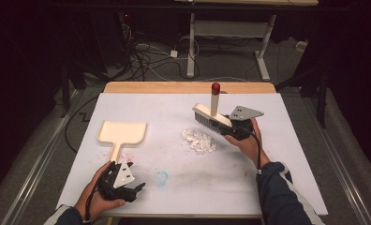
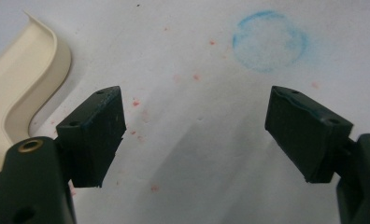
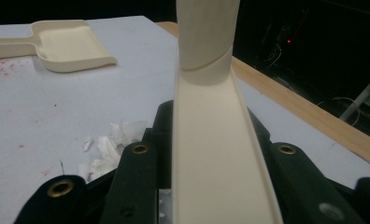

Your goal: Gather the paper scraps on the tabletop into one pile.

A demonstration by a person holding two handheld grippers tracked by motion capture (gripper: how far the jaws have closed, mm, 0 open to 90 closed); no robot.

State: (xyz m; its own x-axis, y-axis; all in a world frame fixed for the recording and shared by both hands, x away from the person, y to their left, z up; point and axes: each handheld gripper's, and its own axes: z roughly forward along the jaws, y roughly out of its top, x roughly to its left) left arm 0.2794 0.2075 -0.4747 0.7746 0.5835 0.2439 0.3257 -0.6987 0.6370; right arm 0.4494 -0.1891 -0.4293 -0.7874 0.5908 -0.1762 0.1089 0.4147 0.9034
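Worktop (image 1: 277, 178) white, flecked red. Cream dustpan (image 1: 122, 132) lies flat well left of the scrap pile, handle toward the person. Brush (image 1: 211, 117) just right of the pile, seemingly lifted clear; right tongs (image 1: 233, 129) pinch its back. Left tongs (image 1: 127, 185) spread, empty, by the dustpan handle. White paper scraps (image 1: 198, 140) heaped mid-worktop.

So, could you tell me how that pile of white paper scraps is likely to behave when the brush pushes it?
The paper scraps look torn, thin and loose, so probably light and apt to scatter. The brush has dense bristles, likely herding most.
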